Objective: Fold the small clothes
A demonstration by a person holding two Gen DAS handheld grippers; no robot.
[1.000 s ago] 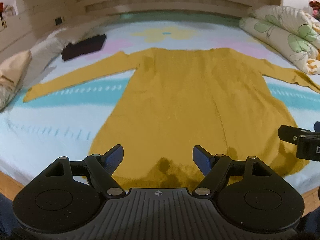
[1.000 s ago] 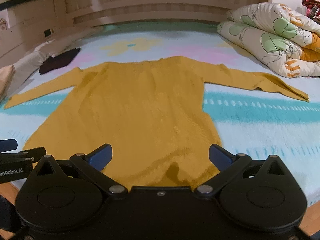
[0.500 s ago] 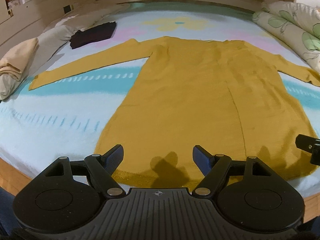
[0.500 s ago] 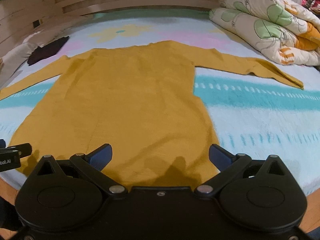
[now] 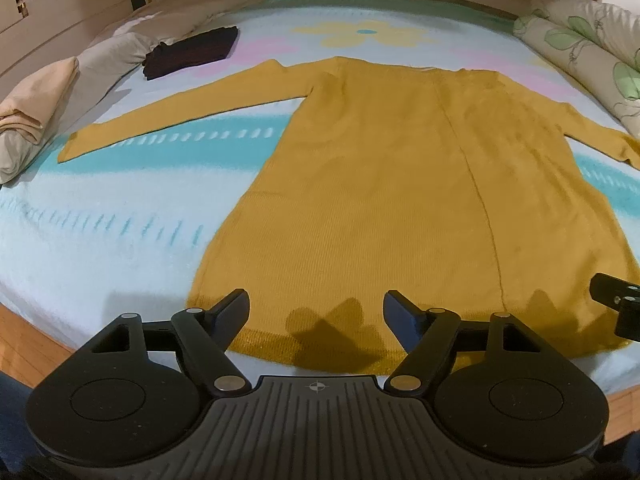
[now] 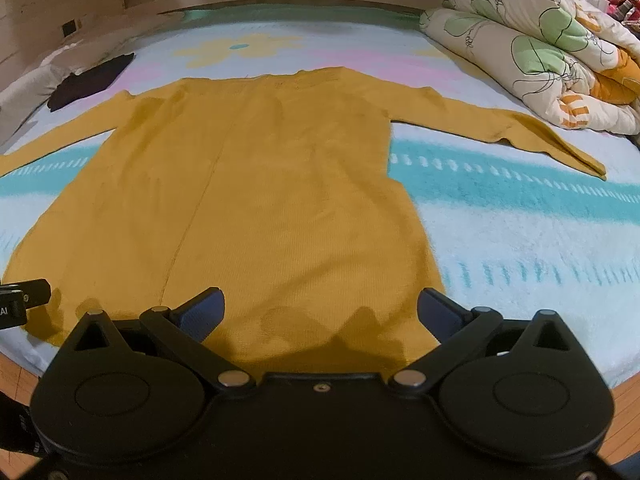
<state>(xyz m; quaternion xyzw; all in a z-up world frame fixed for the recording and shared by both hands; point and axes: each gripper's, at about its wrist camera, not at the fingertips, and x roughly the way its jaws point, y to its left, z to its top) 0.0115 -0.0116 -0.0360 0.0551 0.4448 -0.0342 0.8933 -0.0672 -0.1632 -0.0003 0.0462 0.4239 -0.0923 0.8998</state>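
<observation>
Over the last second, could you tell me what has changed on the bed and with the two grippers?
Both views have tipped down towards the near hem of the mustard garment, so it fills more of each picture. The left gripper has just been closing slightly, with nothing between its fingers; the right gripper stays open and empty. The garment is still spread flat, sleeves out, and the dark folded item and rolled quilt have not moved.

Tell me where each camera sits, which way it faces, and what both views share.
Left wrist view: on the left claw, angled down over the hem of the yellow garment; own open fingers show, the right claw's tip at the right edge.
Right wrist view: on the right claw, angled down at the same hem; open fingers show, the left claw's tip at the left edge.
Shared: the garment spread flat on the bed, the dark folded cloth, the floral quilt.
</observation>
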